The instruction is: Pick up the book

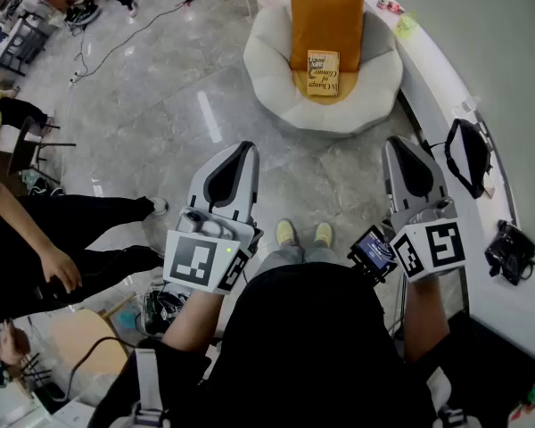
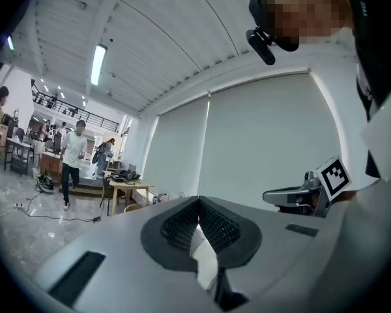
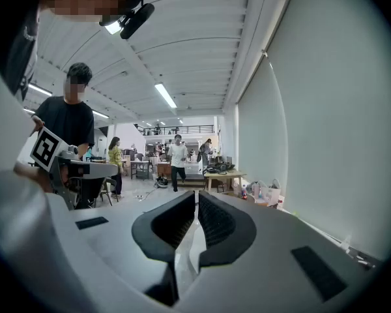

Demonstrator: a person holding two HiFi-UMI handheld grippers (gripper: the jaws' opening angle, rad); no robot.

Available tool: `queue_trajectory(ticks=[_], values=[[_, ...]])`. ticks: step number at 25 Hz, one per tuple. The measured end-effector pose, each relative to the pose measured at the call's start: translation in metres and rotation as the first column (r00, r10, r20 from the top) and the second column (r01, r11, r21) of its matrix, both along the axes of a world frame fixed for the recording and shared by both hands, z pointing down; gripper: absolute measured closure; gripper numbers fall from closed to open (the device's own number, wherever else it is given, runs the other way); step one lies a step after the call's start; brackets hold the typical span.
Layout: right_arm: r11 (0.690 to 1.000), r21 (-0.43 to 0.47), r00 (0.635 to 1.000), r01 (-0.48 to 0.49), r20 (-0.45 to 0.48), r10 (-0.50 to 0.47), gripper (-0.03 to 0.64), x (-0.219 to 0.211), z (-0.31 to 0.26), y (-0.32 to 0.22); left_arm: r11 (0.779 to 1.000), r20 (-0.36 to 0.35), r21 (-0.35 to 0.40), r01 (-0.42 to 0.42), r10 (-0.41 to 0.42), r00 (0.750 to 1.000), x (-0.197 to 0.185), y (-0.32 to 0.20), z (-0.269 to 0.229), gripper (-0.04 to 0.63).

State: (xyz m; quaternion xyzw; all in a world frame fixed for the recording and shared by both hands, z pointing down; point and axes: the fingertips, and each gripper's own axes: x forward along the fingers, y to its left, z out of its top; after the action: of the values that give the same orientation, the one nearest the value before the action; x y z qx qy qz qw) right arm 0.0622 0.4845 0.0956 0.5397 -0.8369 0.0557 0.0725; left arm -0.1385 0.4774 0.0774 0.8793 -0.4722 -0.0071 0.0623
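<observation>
so the book [image 1: 323,72] is sitting on the round white chair [image 1: 272,69] at about 12 o'clock from where the person stands, maybe a hair toward 1. it's well apart from both grippers, with a stretch of grey floor [image 1: 178,105] in between. it's a small paperback-looking thing with a cream/yellow cover, a darker band and dark lettering i can't properly read. it's lying on the orange seat pad with its far edge up against the upright orange cushion [image 1: 325,16], and my guess is it's propped there so the cover faces up and it's easy to get at. the left gripper [image 1: 239,150] is at roughly 9 o'clock in the head view and the right gripper [image 1: 401,145] at roughly 3. both are held out at waist height, pointing forward more or less level, which reads to me like a ready pose and not a reach. both sets of jaws are closed with nothing between them, the right showing just a sliver of a gap. i'd say the pickup hasn't started: they'd need to walk up, open a set of jaws and come in at an edge of the book.
</observation>
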Motion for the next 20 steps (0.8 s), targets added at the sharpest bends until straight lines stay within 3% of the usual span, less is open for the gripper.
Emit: queue_trajectory(ticks=[20], values=[[0.998,0.012,0.997,-0.054,0.052,0.053,0.601,-0.032,0.003,0.013,0.999,-0.014,0.008,-0.035,0.035,0.999,-0.032,0.002,0.003,0.584]])
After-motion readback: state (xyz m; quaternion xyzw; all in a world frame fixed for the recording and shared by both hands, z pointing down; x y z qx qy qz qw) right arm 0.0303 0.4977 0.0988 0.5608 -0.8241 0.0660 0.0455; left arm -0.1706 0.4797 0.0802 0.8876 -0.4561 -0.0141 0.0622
